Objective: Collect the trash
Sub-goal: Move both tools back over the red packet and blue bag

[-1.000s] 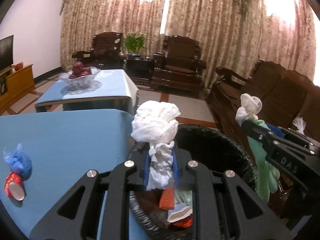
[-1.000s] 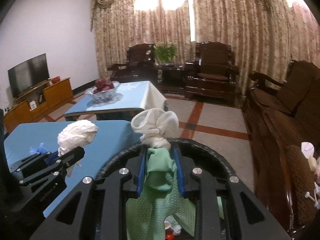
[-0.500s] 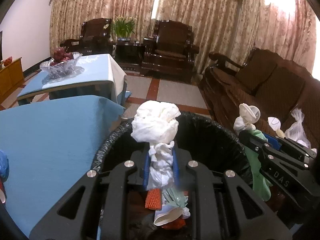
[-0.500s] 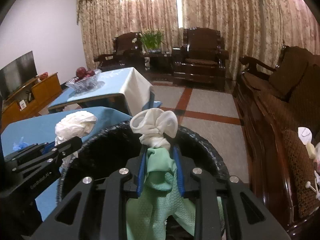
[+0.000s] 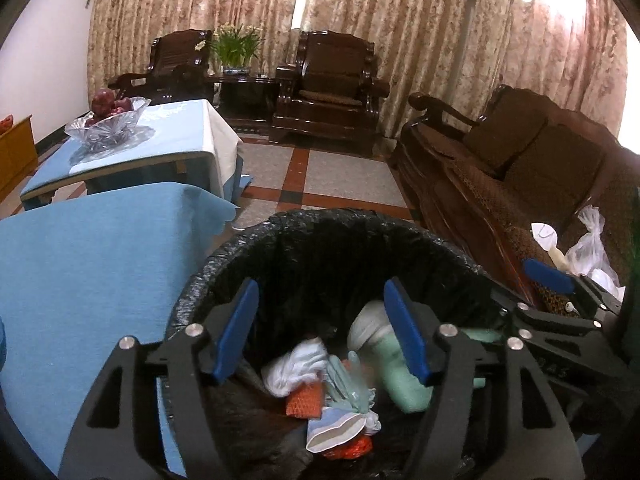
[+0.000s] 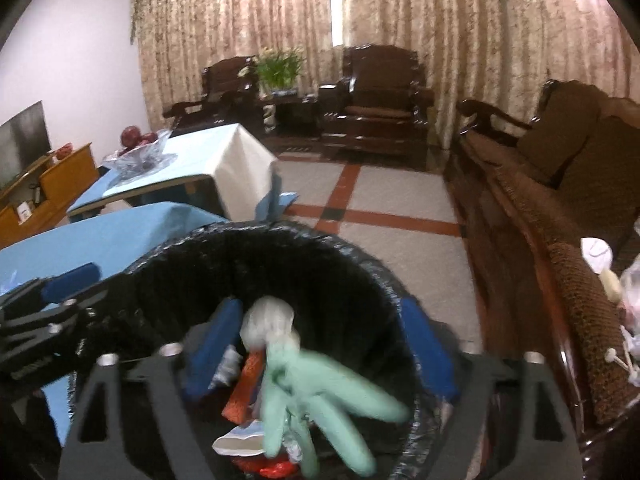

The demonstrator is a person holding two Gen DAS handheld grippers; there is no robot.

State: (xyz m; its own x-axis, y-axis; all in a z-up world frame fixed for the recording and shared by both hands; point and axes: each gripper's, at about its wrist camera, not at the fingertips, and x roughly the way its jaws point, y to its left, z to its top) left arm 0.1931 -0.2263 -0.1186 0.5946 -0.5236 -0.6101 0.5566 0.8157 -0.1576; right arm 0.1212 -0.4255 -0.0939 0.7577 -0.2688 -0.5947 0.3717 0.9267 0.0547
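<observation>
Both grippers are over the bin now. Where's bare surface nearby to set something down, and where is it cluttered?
The near blue table, left of the bin, shows bare cloth up to its far edge. The far table is free beside the fruit bowl. The sofa seat at right holds bags and scraps. The bin is filling up.

Patterned curtains (image 5: 400, 20) glow with daylight behind two dark wooden armchairs (image 5: 332, 84) flanking a potted plant (image 5: 236, 46). Right of the armchairs stands a brown sofa (image 5: 520, 168); before them, pale tiled floor (image 5: 340, 176) with red bands.
</observation>
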